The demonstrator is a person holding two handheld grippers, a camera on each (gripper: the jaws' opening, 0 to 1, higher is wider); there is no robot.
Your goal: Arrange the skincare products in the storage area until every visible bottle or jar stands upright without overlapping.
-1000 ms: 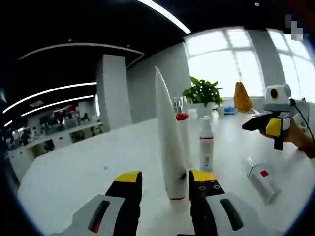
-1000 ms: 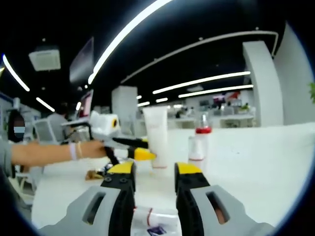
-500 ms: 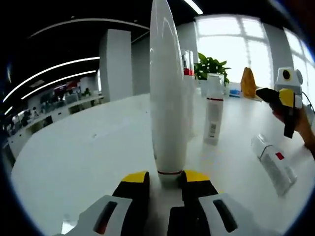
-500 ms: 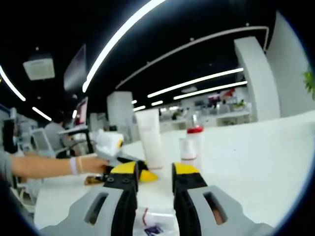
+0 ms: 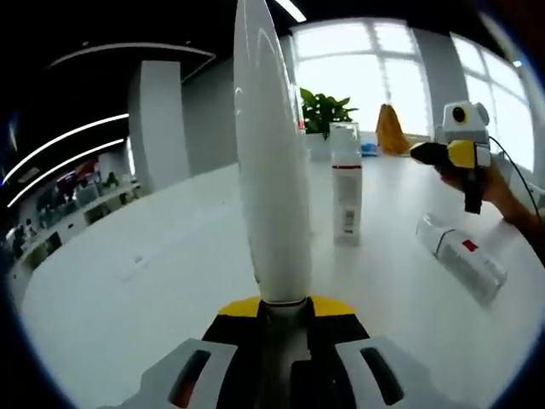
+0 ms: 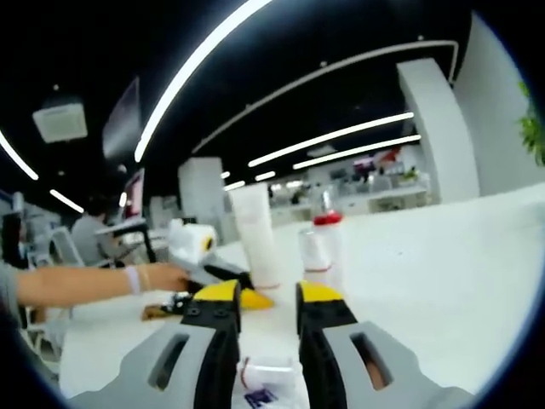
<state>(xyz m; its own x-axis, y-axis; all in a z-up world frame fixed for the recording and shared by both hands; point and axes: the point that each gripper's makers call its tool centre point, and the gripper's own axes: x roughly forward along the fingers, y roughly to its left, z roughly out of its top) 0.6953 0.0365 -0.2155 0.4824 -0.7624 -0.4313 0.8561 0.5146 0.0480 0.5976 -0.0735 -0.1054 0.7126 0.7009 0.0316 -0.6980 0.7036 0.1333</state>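
Two upright containers, white tube (image 5: 271, 170) pinched at its base by left tongs (image 5: 285, 311); right tongs (image 6: 266, 298) spread above a lying bottle (image 6: 271, 382).

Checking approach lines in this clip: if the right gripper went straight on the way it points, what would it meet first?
Probably the red-capped bottle, standing just beyond the right gripper and slightly right of its line; the white tube sits a little left. Depth is unclear.
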